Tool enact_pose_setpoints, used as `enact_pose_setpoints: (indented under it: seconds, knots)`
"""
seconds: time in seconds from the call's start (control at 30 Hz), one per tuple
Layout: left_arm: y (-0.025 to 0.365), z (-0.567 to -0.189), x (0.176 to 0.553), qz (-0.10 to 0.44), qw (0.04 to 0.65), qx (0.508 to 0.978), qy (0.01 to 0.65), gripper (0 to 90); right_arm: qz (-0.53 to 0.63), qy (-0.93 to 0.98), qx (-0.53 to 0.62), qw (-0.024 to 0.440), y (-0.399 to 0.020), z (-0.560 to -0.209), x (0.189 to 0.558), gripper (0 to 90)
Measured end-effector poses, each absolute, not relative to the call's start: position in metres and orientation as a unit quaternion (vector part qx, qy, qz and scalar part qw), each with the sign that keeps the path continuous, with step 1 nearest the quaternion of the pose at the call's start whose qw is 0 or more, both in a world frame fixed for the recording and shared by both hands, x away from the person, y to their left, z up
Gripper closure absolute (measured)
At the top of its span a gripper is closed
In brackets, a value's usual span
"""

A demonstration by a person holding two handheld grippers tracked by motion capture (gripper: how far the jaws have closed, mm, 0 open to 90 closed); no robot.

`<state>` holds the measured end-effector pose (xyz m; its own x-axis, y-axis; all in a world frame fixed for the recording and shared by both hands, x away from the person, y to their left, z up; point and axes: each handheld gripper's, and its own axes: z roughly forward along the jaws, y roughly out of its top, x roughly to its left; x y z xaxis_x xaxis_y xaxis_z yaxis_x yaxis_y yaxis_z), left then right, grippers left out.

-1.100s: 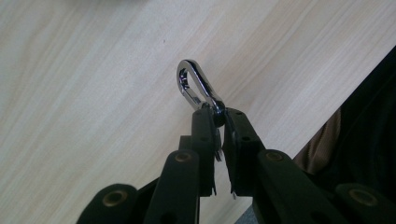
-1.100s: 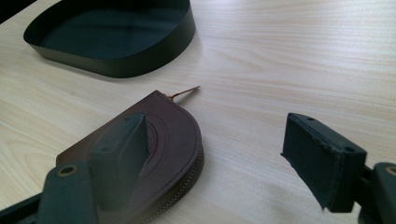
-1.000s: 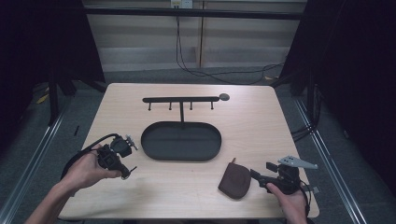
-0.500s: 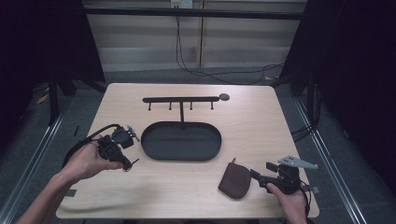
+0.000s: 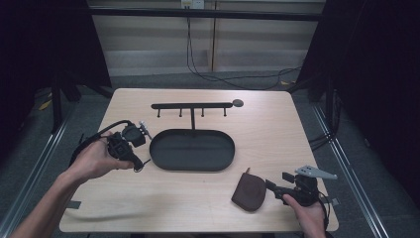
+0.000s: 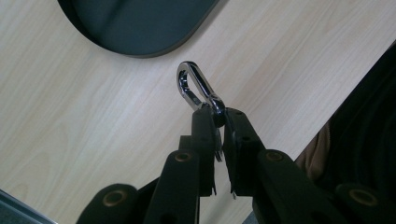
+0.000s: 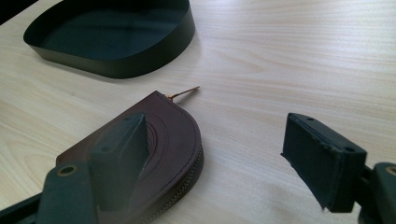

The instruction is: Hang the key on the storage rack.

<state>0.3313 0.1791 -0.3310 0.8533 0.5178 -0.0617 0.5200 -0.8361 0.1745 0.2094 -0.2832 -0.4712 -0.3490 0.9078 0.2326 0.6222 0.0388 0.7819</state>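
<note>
Jaws of left gripper (image 5: 141, 133) were clamped on a silver carabiner clip (image 6: 195, 87), held above bare table (image 5: 148, 198) just left of the black oval tray (image 5: 192, 150). Hook rack (image 5: 192, 106) stood behind the tray. Right gripper (image 5: 270, 186): jaws apart, one over the brown leather pouch (image 5: 250, 191), near the table's front edge.

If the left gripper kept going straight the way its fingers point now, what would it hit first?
Probably the black oval tray. In the high view the left gripper, shut on a silver carabiner clip, points toward the tray's near left rim. It looks lifted, so it may pass above the rim; depth is unclear.
</note>
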Motion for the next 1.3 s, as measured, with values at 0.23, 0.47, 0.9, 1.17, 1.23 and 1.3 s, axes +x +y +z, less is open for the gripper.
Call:
enact_pose_setpoints:
  seconds: [0.23, 0.47, 0.9, 1.17, 1.23, 1.3]
  knots:
    - [0.18, -0.315, 0.343, -0.008, 0.098, 0.958, 0.271, 83.4, 0.427, 0.702, 0.545, 0.166, -0.283, -0.471, 0.209, 22.2]
    - [0.18, -0.309, 0.354, -0.008, 0.1, 0.954, 0.282, 83.4, 0.427, 0.702, 0.545, 0.167, -0.283, -0.471, 0.209, 22.1]
    - [0.17, -0.297, 0.371, -0.007, 0.108, 0.952, 0.287, 83.4, 0.429, 0.702, 0.544, 0.166, -0.284, -0.471, 0.209, 22.1]
    - [0.162, -0.284, 0.384, -0.003, 0.106, 0.949, 0.296, 83.4, 0.429, 0.703, 0.544, 0.164, -0.284, -0.472, 0.209, 22.1]
    - [0.161, -0.283, 0.387, -0.002, 0.105, 0.949, 0.296, 83.4, 0.43, 0.702, 0.544, 0.164, -0.284, -0.471, 0.209, 22.1]
    - [0.16, -0.281, 0.39, -0.004, 0.107, 0.949, 0.297, 83.4, 0.43, 0.701, 0.545, 0.164, -0.285, -0.471, 0.209, 22.1]
